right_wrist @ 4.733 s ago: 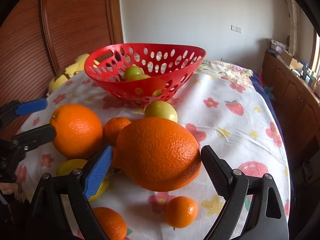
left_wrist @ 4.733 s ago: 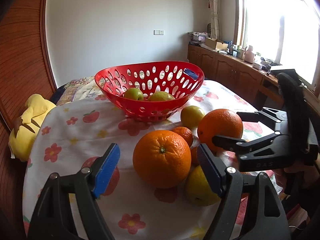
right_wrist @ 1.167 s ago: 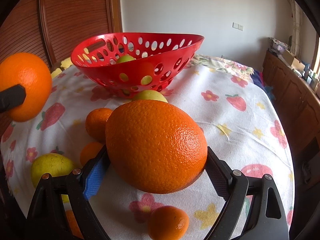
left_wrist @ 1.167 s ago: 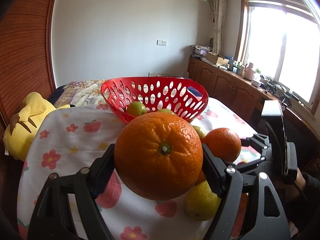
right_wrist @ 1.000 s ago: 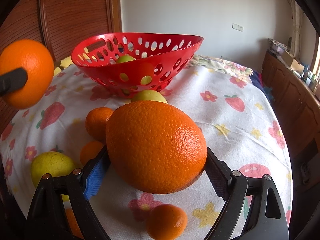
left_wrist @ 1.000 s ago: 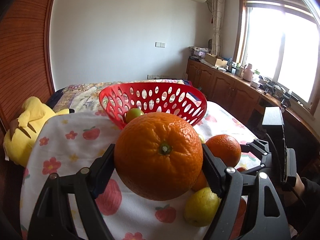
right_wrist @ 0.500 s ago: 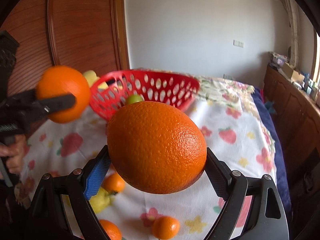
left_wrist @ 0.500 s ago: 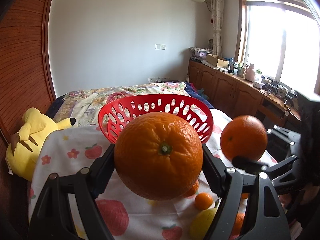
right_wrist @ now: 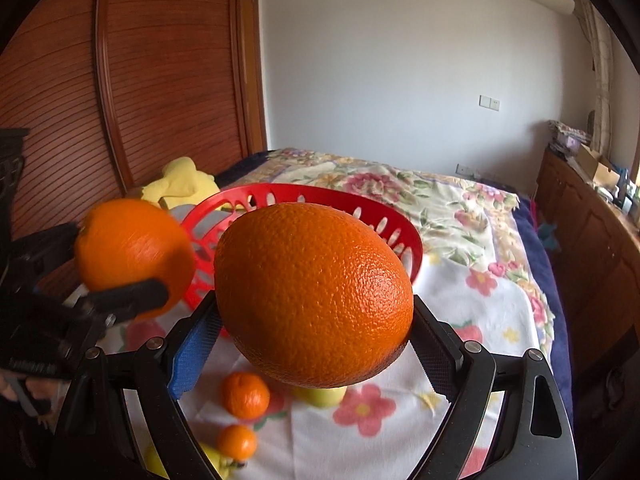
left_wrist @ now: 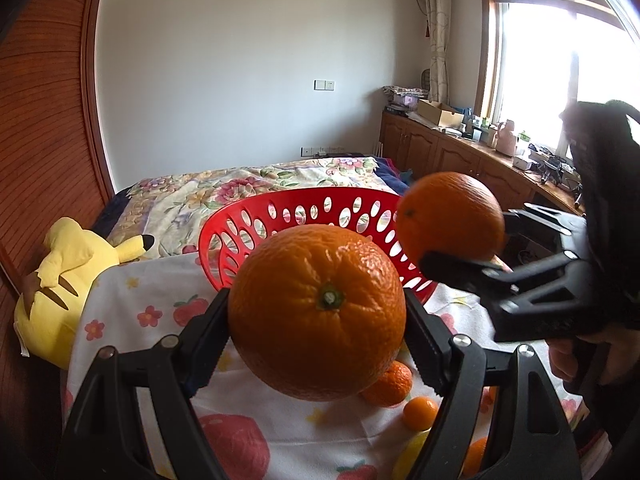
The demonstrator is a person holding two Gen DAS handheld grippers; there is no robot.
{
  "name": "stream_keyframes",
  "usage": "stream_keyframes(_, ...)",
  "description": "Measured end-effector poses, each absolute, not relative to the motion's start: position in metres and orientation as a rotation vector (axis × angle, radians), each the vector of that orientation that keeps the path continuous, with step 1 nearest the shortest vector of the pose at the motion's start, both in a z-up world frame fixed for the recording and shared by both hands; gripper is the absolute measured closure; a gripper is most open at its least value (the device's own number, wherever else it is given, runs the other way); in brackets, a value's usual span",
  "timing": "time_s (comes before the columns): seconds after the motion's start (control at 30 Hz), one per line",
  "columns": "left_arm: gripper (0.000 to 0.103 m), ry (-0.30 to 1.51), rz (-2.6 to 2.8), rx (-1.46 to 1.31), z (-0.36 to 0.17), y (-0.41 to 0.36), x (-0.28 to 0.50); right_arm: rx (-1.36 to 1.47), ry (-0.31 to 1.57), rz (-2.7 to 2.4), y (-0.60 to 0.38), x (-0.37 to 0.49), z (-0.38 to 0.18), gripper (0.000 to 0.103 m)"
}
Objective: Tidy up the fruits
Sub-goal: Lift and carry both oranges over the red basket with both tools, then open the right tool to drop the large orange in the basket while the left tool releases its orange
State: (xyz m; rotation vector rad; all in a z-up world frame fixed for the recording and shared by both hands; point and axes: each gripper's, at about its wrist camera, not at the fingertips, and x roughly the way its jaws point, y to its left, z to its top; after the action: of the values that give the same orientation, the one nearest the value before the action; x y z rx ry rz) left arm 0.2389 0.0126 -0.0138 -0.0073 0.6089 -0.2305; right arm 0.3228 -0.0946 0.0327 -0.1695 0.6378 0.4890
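Note:
My left gripper [left_wrist: 318, 320] is shut on a large orange [left_wrist: 318, 312], held in the air in front of the red perforated basket [left_wrist: 288, 216]. My right gripper [right_wrist: 316, 320] is shut on a second large orange [right_wrist: 314, 294], also raised, near the basket [right_wrist: 400, 224]. Each gripper shows in the other's view: the right one with its orange [left_wrist: 450, 216] at the basket's right rim, the left one with its orange [right_wrist: 134, 254] at the basket's left. The basket's inside is hidden.
Small mandarins [right_wrist: 245, 395] [left_wrist: 419, 413] and yellow fruit [right_wrist: 320, 396] lie on the flowered tablecloth [left_wrist: 160, 316] below. A yellow plush toy [left_wrist: 64, 276] sits at the table's left edge. A bed with a floral cover [right_wrist: 420, 196] lies behind; wooden cabinets [left_wrist: 440, 152] line the right wall.
Both grippers closed on the two large oranges and lifted them off the table. In the last second they rose higher and came closer to the basket.

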Motion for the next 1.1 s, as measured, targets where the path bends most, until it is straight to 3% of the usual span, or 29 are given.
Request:
stream_keyframes(0.37,0.024,0.622,-0.217,-0.004,-0.019,0.014,0.248,-0.244,0.733,0.424,-0.072,0.380,0.008,0.012)
stream_keyframes(0.83,0.024,0.625,-0.208,-0.007,-0.019,0.013,0.248,-0.257,0.769,0.397,-0.061,0.391,-0.006,0.012)
stream_keyframes(1.1,0.024,0.623,-0.210,-0.004,-0.020,0.009,0.251,-0.157,0.691,0.396,-0.078,0.385,0.021,0.015)
